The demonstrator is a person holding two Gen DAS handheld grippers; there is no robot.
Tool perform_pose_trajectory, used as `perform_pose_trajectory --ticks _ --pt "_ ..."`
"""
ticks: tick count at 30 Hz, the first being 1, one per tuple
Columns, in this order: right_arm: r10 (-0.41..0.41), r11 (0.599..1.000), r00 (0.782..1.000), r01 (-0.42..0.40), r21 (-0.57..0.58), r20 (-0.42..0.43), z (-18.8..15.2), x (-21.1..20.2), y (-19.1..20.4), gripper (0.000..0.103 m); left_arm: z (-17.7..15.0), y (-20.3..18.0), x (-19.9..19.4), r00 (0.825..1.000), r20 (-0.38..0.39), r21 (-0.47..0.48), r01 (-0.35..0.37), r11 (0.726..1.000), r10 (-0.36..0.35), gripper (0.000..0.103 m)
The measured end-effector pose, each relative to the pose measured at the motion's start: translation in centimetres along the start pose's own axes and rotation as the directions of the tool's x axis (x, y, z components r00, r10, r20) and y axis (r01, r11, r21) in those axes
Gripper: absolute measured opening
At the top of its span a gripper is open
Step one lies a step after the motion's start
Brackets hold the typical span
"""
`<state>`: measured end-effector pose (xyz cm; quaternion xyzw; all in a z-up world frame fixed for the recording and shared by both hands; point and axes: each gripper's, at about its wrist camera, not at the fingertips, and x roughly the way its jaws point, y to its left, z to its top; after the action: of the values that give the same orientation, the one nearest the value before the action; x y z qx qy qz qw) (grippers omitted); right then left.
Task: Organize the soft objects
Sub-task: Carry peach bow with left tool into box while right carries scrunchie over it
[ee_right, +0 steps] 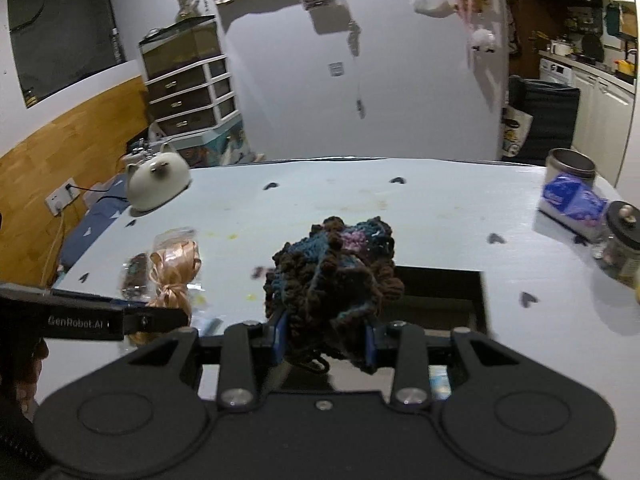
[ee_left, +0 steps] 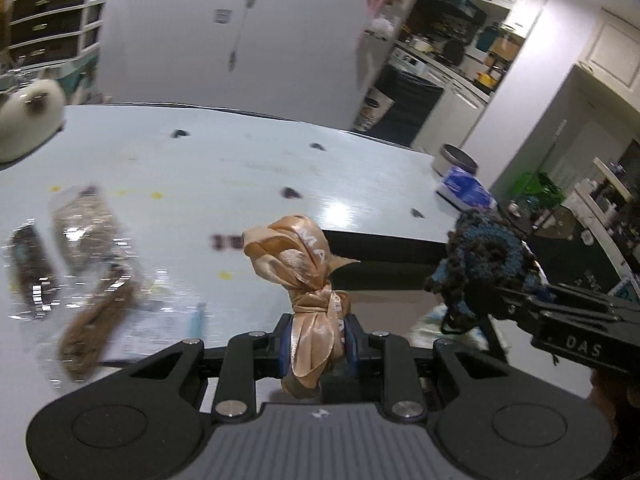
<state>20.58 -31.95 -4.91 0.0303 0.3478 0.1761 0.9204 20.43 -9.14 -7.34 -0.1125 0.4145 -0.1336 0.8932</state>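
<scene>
Left tongs (ee_left: 316, 334) clenched on a peach ribbon (ee_left: 304, 268); right tongs (ee_right: 326, 338) gripped a dark crocheted bundle (ee_right: 332, 268). Both things hung above the table (ee_right: 440, 216), near its front edge.

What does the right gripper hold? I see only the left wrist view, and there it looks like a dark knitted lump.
Observer: The right gripper is shut on a crocheted piece of brown and teal yarn with a pink patch on top.
Operator: What is under it?
Observer: A black open box lies on the table just behind the piece.
Operator: Is anything else at the table's right edge?
Observer: Yes, a glass jar with a dark lid stands beside the blue packet.
</scene>
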Motion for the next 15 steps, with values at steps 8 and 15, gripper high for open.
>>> perform_pose_trajectory --ticks 8,15 --pt "-0.040 0.999 0.999 0.040 0.005 -0.003 -0.2 -0.9 -3.7 0.037 0.0 -4.1 3.3 0.997 -0.042 0.031 0.071 0.997 -0.070 0.027" --pt "-0.067 0.997 0.998 0.068 0.040 -0.002 -0.4 -1.4 -6.8 0.037 0.1 -7.4 8.0 0.975 -0.172 0.075 0.154 0.985 -0.140 0.028"
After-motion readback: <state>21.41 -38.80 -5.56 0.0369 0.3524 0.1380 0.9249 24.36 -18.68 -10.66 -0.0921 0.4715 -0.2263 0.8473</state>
